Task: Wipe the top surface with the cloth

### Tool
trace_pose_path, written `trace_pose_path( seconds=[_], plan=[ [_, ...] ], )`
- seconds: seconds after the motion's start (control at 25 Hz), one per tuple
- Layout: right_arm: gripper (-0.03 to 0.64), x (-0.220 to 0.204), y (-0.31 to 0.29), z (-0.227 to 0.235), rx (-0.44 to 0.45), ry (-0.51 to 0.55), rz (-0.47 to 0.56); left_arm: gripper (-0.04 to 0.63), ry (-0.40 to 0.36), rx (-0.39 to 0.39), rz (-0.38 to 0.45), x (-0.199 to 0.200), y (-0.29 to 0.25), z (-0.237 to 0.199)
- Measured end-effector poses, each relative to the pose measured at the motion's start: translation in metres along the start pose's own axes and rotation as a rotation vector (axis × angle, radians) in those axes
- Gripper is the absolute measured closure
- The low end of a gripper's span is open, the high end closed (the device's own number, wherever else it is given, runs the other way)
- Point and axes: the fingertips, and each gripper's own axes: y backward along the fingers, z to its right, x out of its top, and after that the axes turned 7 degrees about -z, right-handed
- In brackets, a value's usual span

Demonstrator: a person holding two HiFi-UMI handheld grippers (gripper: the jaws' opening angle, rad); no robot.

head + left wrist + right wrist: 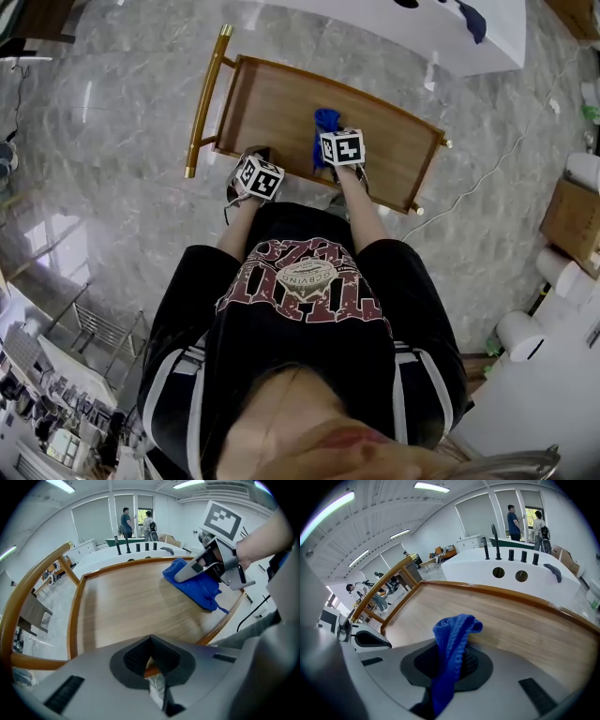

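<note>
- Brass handle (206, 103) and raised rim (75, 616) bordering the wooden surface (272, 112).
- Blue cloth (452, 634) bunched, clenched in right gripper (449, 663) fingers.
- Empty left gripper (150, 653) fingers pressed together.

No readable text anywhere. Only lettering is the T-shirt print (305, 281): big dark-red block letters plus a smaller arc of text on a pale patch, upside down in the head view and too distorted to spell out. Left marker cube (259, 178) and right marker cube (342, 147) carry black-and-white square code patterns, no characters. Same pattern type shows on the right cube in the left gripper view. No brands, numbers or signs legible.
</note>
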Motion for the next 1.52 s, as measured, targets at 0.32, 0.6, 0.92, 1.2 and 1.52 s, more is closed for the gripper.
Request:
trace_pose_path(
  seconds=[0.32, 0.6, 0.92, 1.2, 1.52],
  plan=[
    [0.558, 0.012, -0.014, -0.025, 0.041, 0.053, -0.018, 0.549, 0.028, 0.032, 0.000, -0.011, 0.006, -0.015],
    [0.558, 0.023, -0.027, -0.047, 0.066, 0.105, -0.031, 0.549, 0.068, 0.055, 0.000, -0.026, 0.010, -0.028],
    [0.558, 0.031, -0.039, -0.068, 0.098, 0.148, -0.046, 0.549, 0.136, 0.046, 0.020, -0.029, 0.011, -0.035],
    [0.558, 0.037, -0.050, -0.089, 0.117, 0.203, -0.064, 0.549, 0.168, 0.042, 0.035, -0.031, 0.012, -0.037],
    [0.558, 0.047, -0.064, -0.116, 0.142, 0.265, -0.089, 0.549, 0.220, 0.039, 0.071, -0.031, 0.014, -0.043]
  ],
)
